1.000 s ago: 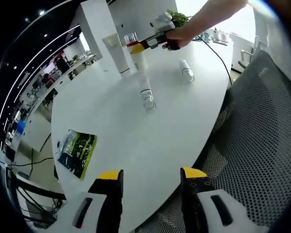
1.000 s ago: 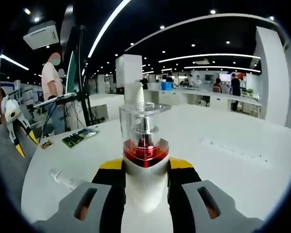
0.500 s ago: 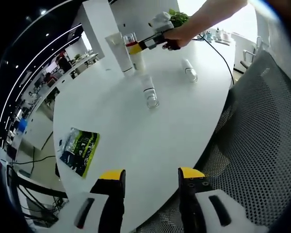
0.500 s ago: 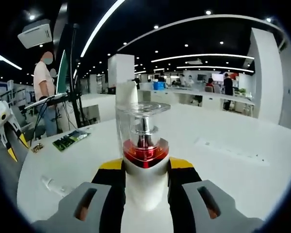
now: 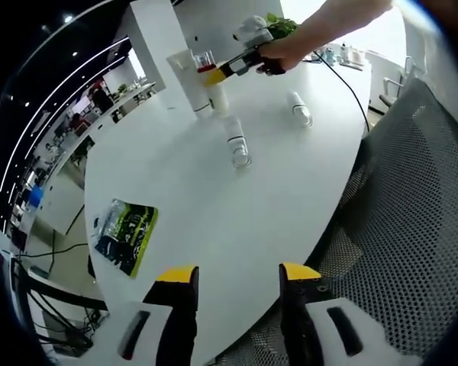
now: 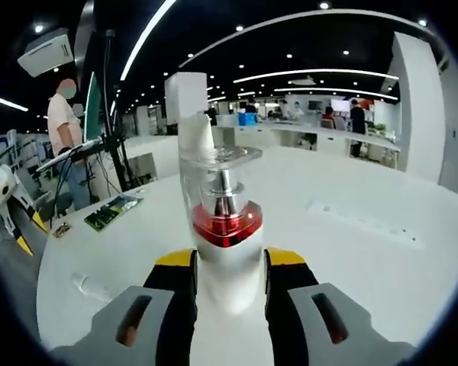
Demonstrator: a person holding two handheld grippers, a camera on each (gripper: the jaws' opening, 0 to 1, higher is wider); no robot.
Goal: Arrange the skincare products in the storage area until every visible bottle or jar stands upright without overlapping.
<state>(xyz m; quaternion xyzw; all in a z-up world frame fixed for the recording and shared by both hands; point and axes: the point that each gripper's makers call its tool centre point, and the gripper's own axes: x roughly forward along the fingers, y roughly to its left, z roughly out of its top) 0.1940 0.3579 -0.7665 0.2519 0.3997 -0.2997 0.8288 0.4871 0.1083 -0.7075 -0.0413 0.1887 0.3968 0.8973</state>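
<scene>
Right gripper view: right hand-held gripper (image 6: 227, 278) is clenched on a pump bottle (image 6: 223, 229), white body, red collar, clear cap on top. Bottle stands roughly upright between the jaws, cap leaning slightly. Behind it a white tube (image 6: 195, 130) stands upright, just beyond the cap. Whether the bottle base already touches the bench (image 6: 351, 252) can't be told, the jaws hide it.

Left gripper view: left hand-held gripper (image 5: 233, 280) is released, jaws apart with nothing between them, hanging over the near edge of the bench (image 5: 214, 221) beside a mesh chair (image 5: 412, 229). Far across the bench the right hand-held gripper (image 5: 227, 67) holds the pump bottle (image 5: 210, 80) next to the standing white tube (image 5: 189, 80). 2 bottles lie on their sides: a clear-capped bottle (image 5: 236, 142) just in front of the standing pair, long axis pointing roughly from the left gripper toward that pair, and a small white bottle (image 5: 298, 110) off to the right, long axis much the same way. A green packet (image 5: 124, 236) lies flat near the left edge.

Key relation: both lying bottles sit well away from the left gripper and close to the right one, so the right hand is nearer for the next pick once the pump bottle is set down. The clear-capped bottle lies just below the right gripper's spot in this view. Judgement: 2 items upright or nearly placed, 2 left to stand; risk is knocking the tube while letting go.
</scene>
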